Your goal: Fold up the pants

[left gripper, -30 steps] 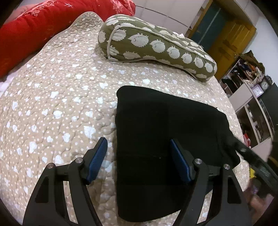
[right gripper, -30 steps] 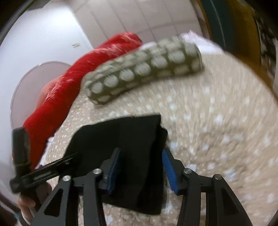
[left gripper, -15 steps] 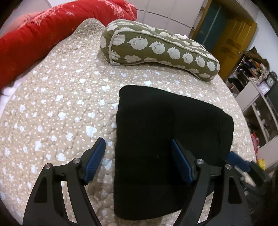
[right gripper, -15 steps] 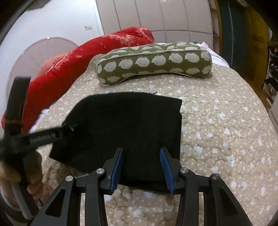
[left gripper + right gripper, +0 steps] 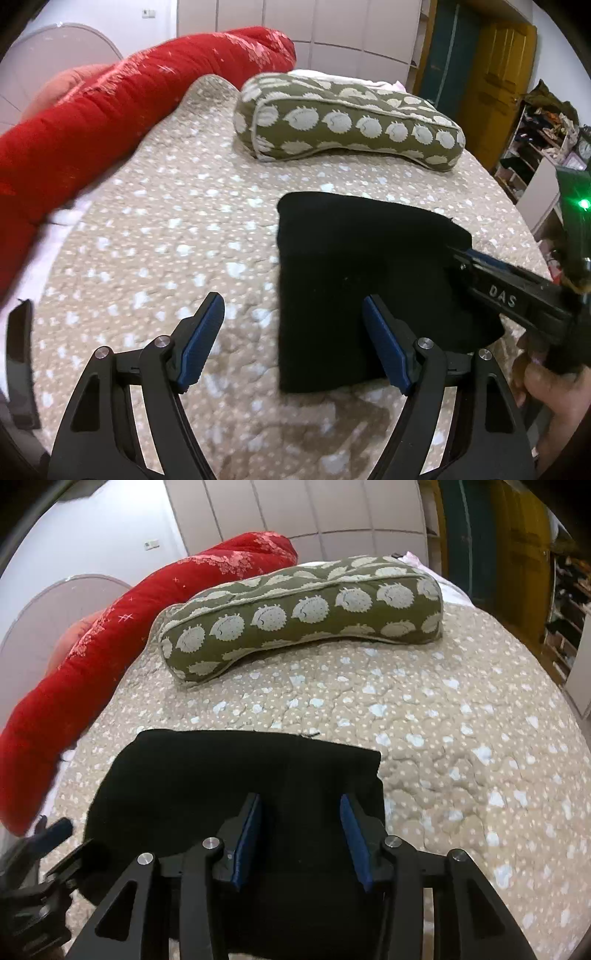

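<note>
Mostly done, by the look — black pants lie as a compact folded rectangle on the dotted quilt. Left gripper wide open, empty. Right gripper part-open and widening over the cloth, pinching nothing — perhaps only tidying remains.

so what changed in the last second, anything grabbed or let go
Nothing grabbed or released. The left gripper pulled back to the left, so the folded black pants sit further right in its view. The right gripper came in low over them, jaws open. The pants, olive pillow and red quilt stayed put.
</note>
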Motion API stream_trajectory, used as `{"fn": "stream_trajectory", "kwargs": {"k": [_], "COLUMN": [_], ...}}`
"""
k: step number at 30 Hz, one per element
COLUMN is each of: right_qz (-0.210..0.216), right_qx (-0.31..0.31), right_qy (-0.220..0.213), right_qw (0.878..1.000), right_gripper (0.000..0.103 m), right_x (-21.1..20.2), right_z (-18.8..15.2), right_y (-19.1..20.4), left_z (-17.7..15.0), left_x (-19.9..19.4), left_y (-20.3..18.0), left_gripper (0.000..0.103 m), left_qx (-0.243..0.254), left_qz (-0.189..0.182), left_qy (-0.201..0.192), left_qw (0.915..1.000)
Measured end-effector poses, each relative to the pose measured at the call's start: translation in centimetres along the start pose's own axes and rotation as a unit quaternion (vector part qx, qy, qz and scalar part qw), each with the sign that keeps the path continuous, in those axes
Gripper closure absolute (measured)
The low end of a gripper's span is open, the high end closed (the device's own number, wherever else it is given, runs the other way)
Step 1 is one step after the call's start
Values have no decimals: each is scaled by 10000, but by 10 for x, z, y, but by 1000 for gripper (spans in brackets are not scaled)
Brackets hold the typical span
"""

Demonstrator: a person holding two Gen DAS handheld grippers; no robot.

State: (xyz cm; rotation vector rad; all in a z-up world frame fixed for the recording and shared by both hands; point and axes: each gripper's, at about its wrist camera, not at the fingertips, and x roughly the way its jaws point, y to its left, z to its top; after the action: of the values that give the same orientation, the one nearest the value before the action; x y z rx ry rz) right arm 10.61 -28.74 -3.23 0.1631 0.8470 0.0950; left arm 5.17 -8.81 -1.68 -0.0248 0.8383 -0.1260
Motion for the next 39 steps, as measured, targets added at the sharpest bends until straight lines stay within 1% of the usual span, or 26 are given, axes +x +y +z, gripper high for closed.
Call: {"fn": "stream_trajectory", "kwargs": {"k": [2, 6, 11, 16, 18, 21, 24, 29, 39], "right_qz": [-33, 166, 66, -45, -75, -6, -74, -75, -142], "right_qx": [-71, -54, -222, -329, -356, -288, -305, -308, -332], "right_qy": [34, -99, -373, -561, -590, -674, -793, -948, -1033], "right_qw": [10000, 9998, 9990, 9979, 9976, 9973, 9964, 9950, 9940], "right_gripper": [60, 60, 60, 58, 58, 58, 57, 56, 55], "right_x": [-6, -33, -65, -87, -94, -106, -120, -136, -149], "right_z": [0, -9, -30, -49, -54, -59, -62, -67, -71], "right_y": [4, 6, 14, 25, 27, 27, 28, 30, 30], "left_z": [-4, -9, -16, -21, -23, -28, -31, -37, -42], "left_x": [-6, -12, -24, -38, -44, -55, -64, -77, -92], "left_y": [1, -1, -5, -9, -11, -15, -19, -25, -31], "left_gripper": [25, 25, 25, 25, 25, 25, 25, 25, 25], "left_qx": [24, 17, 23, 39, 71, 115, 163, 227, 301], "left_qz": [60, 67, 114, 148, 179, 212, 271, 299, 348], "left_qy": [-75, -112, -210, -297, -365, -483, -577, -701, -868], "left_qw": [10000, 9999, 9997, 9994, 9991, 9985, 9978, 9968, 9952]}}
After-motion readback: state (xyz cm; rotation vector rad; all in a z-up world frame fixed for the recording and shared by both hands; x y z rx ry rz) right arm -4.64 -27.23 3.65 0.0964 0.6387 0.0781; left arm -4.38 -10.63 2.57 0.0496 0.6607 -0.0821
